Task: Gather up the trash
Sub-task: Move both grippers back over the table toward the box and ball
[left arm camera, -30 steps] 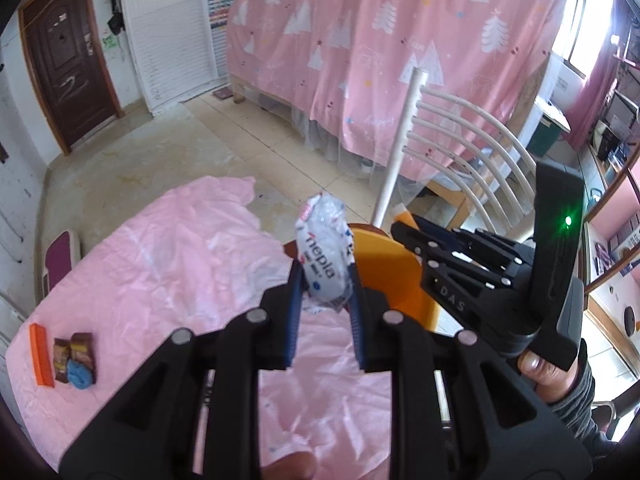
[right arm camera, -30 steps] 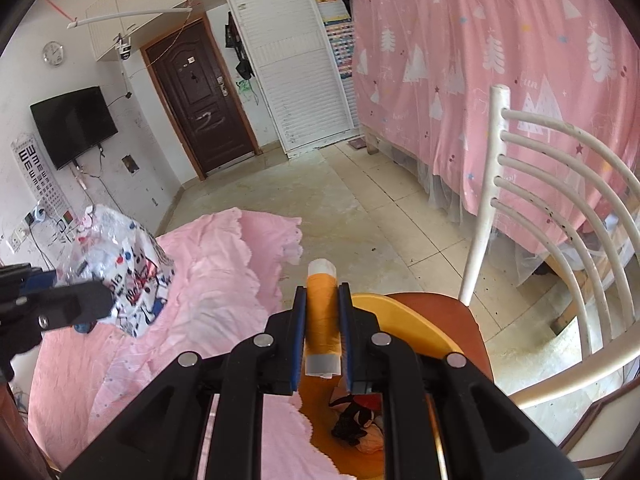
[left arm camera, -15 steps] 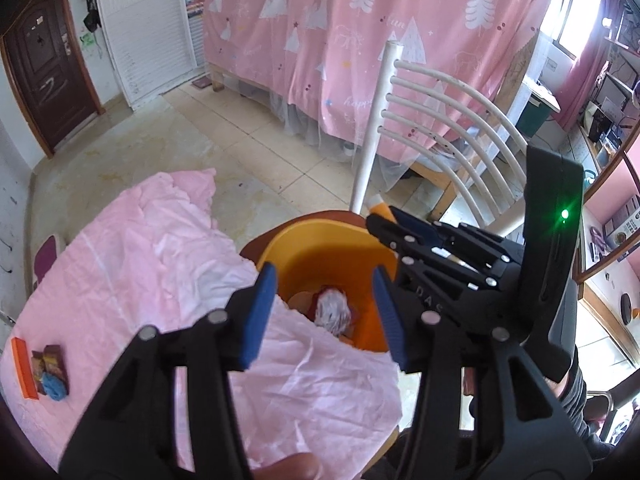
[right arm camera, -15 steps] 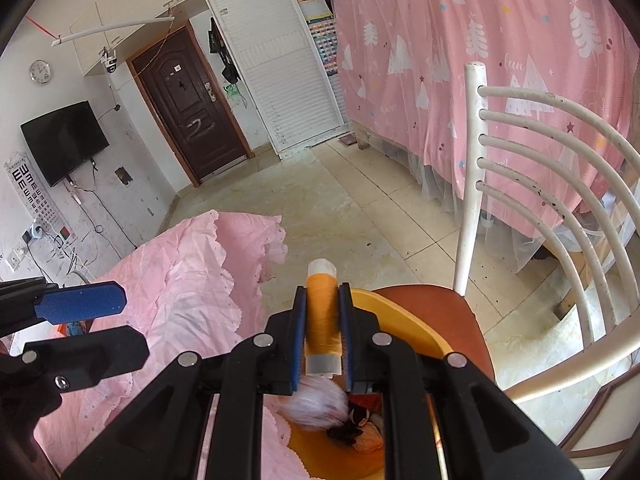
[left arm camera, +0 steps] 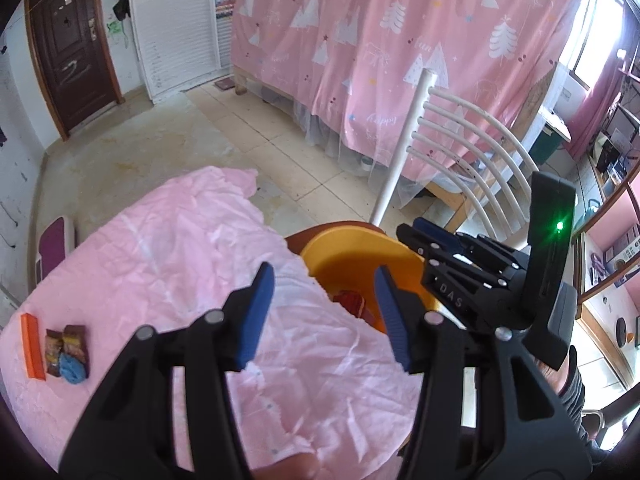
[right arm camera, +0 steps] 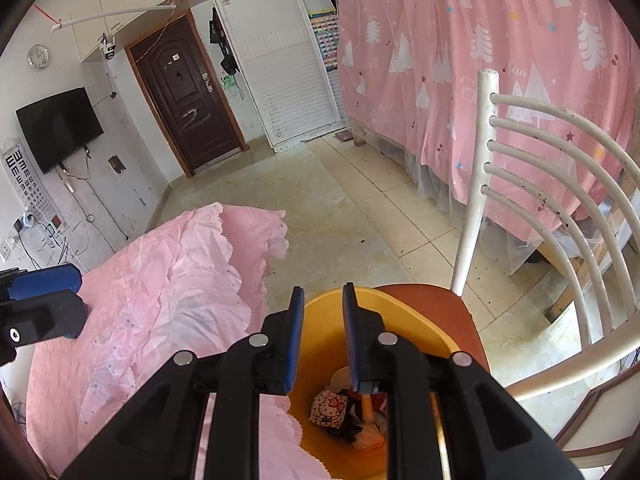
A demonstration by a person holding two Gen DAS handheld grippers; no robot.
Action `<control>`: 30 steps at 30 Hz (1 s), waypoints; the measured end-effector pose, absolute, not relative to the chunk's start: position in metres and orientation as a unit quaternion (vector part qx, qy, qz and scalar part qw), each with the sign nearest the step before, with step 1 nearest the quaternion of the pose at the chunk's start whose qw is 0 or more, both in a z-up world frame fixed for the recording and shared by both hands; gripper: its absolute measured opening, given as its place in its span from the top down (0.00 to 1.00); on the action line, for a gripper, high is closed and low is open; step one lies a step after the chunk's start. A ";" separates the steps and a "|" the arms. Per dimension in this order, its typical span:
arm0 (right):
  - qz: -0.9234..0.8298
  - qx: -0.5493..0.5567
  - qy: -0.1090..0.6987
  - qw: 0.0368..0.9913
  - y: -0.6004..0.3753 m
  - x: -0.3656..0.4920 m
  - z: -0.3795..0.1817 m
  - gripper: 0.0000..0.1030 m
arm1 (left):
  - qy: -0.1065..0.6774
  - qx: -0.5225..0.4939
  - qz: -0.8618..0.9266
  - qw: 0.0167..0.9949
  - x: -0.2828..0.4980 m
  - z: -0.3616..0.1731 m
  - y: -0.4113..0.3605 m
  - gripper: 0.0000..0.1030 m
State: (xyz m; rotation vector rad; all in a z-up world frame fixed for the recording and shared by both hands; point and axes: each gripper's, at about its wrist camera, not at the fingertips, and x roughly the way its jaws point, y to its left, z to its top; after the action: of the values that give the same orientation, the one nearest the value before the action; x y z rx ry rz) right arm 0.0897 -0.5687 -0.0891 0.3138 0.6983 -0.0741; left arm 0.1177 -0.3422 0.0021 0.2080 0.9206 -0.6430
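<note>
An orange bin [left arm camera: 352,248] stands on a brown chair seat beside the pink-clothed table [left arm camera: 180,256]; it also shows in the right wrist view [right arm camera: 320,308]. Trash lies inside it, including a Hello Kitty wrapper [right arm camera: 329,408] and a red wrapper [left arm camera: 352,304]. My left gripper [left arm camera: 324,312] is open and empty over the table edge by the bin. My right gripper [right arm camera: 320,336] is open and empty above the bin; it shows in the left wrist view [left arm camera: 424,232]. An orange strip [left arm camera: 32,346], two brown wrappers [left arm camera: 66,346] and a blue lump [left arm camera: 73,368] lie on the table's left.
A white chair back [right arm camera: 540,184] rises right of the bin. A pink curtained bed [left arm camera: 400,48] stands behind it. Tiled floor [right arm camera: 320,200] lies beyond the table, with a dark door [right arm camera: 188,96] and a wall TV [right arm camera: 60,128] at the back.
My left gripper opened and dropped the tissue packet into the bin, then drew back. My right gripper opened and released the orange tube into the bin.
</note>
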 end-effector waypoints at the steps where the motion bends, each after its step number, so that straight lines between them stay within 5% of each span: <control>1: -0.035 0.150 0.340 0.928 -0.566 0.090 -0.087 0.90 | 0.435 0.096 -0.302 0.843 0.118 0.004 -0.339 0.52; 6: -0.026 0.133 0.335 0.932 -0.544 0.095 -0.073 0.79 | 0.427 0.077 -0.288 0.853 0.123 0.013 -0.311 0.50; 11: -0.012 0.111 0.329 0.938 -0.512 0.101 -0.058 0.54 | 0.421 0.059 -0.270 0.864 0.128 0.019 -0.279 0.47; 30: 0.077 0.025 0.346 0.935 -0.364 0.134 -0.038 0.45 | 0.419 -0.009 -0.148 0.896 0.161 0.012 -0.123 0.43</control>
State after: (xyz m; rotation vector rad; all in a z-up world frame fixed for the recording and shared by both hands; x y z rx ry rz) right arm 0.1343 -0.3643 -0.0380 0.0509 0.7083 0.1574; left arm 0.1609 -0.1231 0.0118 -0.0180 0.8695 -0.3062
